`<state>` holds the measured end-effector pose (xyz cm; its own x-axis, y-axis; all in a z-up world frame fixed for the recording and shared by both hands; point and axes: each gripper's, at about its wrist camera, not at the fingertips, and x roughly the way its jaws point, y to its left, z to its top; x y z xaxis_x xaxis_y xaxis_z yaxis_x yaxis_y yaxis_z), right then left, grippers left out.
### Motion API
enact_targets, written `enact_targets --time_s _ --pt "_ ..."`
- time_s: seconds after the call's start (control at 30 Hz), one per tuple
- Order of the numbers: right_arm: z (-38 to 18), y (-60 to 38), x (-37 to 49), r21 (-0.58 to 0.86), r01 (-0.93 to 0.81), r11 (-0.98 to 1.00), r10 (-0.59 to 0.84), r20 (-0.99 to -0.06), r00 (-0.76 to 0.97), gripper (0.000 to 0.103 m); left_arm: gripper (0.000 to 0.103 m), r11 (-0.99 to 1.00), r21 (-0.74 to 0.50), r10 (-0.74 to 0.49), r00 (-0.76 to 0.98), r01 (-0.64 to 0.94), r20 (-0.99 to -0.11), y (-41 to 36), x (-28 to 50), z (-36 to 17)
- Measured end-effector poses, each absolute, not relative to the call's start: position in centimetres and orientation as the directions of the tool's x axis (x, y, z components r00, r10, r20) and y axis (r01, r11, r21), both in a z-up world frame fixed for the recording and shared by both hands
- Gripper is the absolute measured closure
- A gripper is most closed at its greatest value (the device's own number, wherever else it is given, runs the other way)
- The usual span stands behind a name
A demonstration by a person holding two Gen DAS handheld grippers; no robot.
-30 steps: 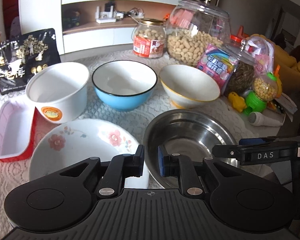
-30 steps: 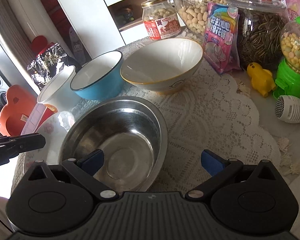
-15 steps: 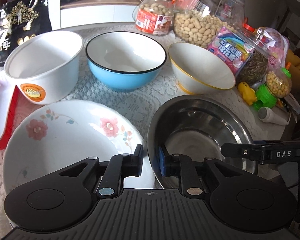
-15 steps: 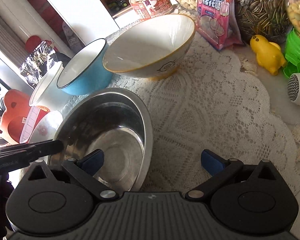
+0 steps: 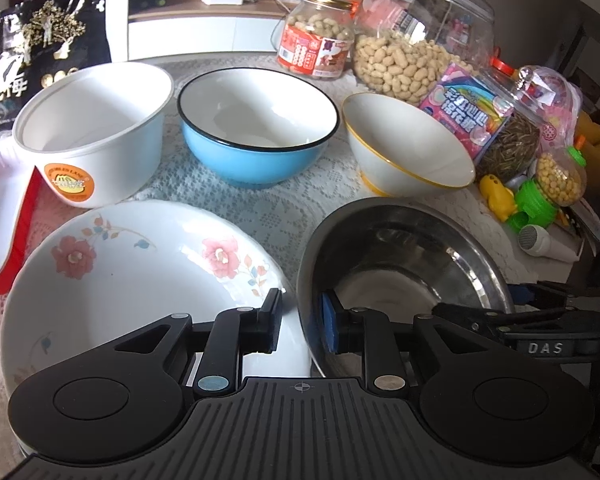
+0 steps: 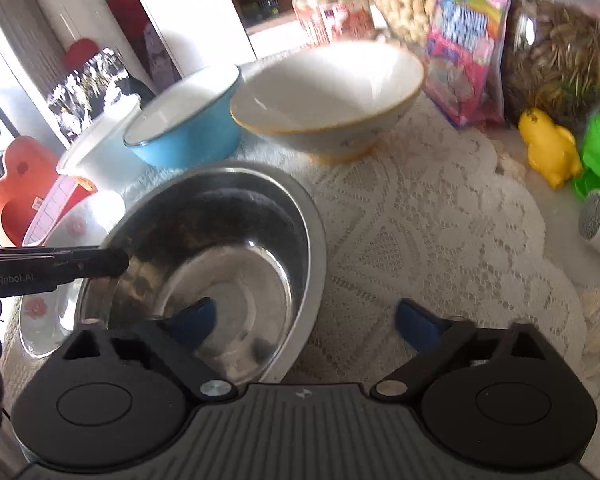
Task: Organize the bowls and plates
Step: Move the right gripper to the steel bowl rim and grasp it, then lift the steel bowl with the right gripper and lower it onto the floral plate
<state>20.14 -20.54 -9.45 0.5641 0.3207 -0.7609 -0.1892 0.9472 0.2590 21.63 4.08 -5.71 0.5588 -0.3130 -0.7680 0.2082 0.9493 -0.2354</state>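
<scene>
Bowls and plate sit separately on the desk, none stacked yet: steel bowl (image 5: 404,264) nearest, floral plate (image 5: 140,280) at its nine o'clock. Left claw (image 5: 298,322), opening slightly, straddles its rim; right claw (image 6: 304,320), spread but narrowing, straddles the opposite rim.

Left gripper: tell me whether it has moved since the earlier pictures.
Yes. The left gripper has come forward and down toward the flowered plate; the peanut jar now sits higher in view.
</scene>
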Motion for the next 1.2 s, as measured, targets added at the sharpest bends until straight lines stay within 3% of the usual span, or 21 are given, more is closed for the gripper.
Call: enact_targets --time_s 0.17,0.23,0.4,0.63,1.07,1.2 --pt "-8.9 -20.4 20.2 0.251 -0.227 0.941 0.339 -0.719 0.607 0.032 0.079 0.943 -0.216 -0.324 0.553 0.253 -0.767 3.0 21.1 -5.2" --pt "-9.2 -20.4 20.9 0.282 -0.231 0.931 0.365 -0.727 0.582 0.046 0.079 0.945 -0.21 -0.318 0.557 0.251 -0.767 2.8 21.2 -5.2" --pt "-9.7 -19.9 21.4 0.299 -0.225 0.927 0.375 -0.733 0.567 0.056 0.078 0.945 -0.223 -0.321 0.535 0.241 -0.781 2.1 21.5 -5.4" --pt "-8.9 -19.6 20.5 0.277 -0.222 0.935 0.355 -0.725 0.59 0.056 0.077 0.949 -0.206 -0.302 0.515 0.237 -0.802 1.9 21.5 -5.1" --pt "-3.8 -13.8 20.5 0.169 -0.297 0.94 0.335 -0.629 0.701 0.051 0.075 0.953 -0.211 -0.302 0.624 0.217 -0.721 6.7 19.3 -1.1" --pt "-2.4 -10.9 20.4 0.13 -0.342 0.931 0.351 -0.586 0.731 0.05 0.072 0.969 -0.192 -0.249 0.641 0.158 -0.726 8.6 19.1 -1.0"
